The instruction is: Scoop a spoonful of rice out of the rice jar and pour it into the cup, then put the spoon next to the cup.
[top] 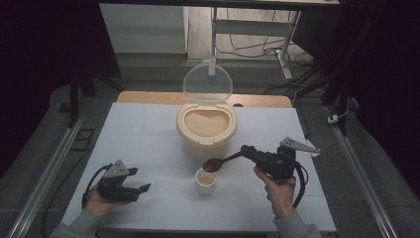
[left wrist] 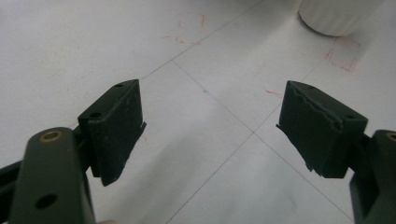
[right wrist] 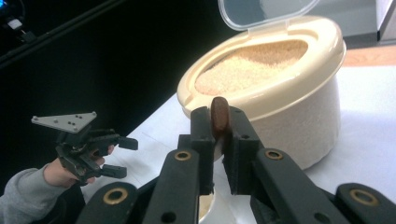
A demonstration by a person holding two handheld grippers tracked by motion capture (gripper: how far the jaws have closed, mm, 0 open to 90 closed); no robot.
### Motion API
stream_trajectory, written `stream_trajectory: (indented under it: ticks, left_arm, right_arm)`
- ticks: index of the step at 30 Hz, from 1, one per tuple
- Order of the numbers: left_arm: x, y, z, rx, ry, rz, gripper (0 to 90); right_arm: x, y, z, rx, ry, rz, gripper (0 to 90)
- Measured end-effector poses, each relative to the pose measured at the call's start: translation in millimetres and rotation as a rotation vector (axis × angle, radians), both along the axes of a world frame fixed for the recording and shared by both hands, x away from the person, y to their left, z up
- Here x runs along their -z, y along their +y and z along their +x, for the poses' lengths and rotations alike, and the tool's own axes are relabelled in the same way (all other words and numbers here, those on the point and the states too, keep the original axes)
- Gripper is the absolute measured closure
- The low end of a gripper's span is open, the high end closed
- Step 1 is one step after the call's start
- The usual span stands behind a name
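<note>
Spoon (top: pixel 221 161) clamped in right gripper (top: pixel 246 150) over cup (top: pixel 206 181), left gripper (top: pixel 141 180) open & idle — any tilt w/ that thin handle and rice misses cup.

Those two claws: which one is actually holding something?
The right claw, clamped shut on the brown spoon over the small cup. The left claw stands open with nothing between its jaws, off to the cup's left.

A recording lab – black curtains (top: pixel 44 59) (floor cables (top: pixel 247 47) too) around the table (top: pixel 148 134).
</note>
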State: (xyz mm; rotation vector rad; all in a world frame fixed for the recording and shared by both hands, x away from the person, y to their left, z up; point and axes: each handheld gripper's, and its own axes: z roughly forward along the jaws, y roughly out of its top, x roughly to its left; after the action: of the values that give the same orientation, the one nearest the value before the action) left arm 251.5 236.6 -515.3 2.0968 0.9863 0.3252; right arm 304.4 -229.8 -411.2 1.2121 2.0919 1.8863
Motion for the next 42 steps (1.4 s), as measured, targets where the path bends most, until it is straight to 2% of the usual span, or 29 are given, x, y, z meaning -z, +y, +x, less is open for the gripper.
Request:
stream_trajectory:
  ticks: [4,9,14,21,25,30,42]
  left_arm:
    - [0.0,0.2,0.1,-0.002,0.0,0.001,21.3]
    - [0.1,0.2,0.1,-0.005,-0.001,0.001,21.3]
    - [0.2,0.9,-0.2,-0.009,0.001,0.002,21.3]
    - [-0.1,2.0,-0.5,-0.011,-0.002,-0.001,21.2]
    - [0.8,1.1,0.0,-0.009,0.003,0.002,21.2]
    - [0.7,0.7,-0.1,-0.007,0.003,0.002,21.2]
    - [0.7,0.9,-0.2,-0.002,0.003,0.003,21.2]
  right_arm:
    - [-2.8,-7.2,-2.6,-0.005,-0.026,0.01,82.7]
    - [-5.9,-14.7,-3.1,-0.011,-0.054,-0.008,82.8]
    - [-13.3,-22.4,-0.8,-0.03,-0.087,-0.05,82.8]
    - [-32.4,-35.1,0.2,-0.066,-0.087,-0.123,82.7]
    - [-34.0,-37.5,3.8,-0.12,-0.033,-0.186,82.7]
    - [-28.9,-34.1,8.4,-0.173,0.026,-0.25,82.7]
    - [-13.5,0.7,19.6,-0.346,0.136,-0.391,82.7]
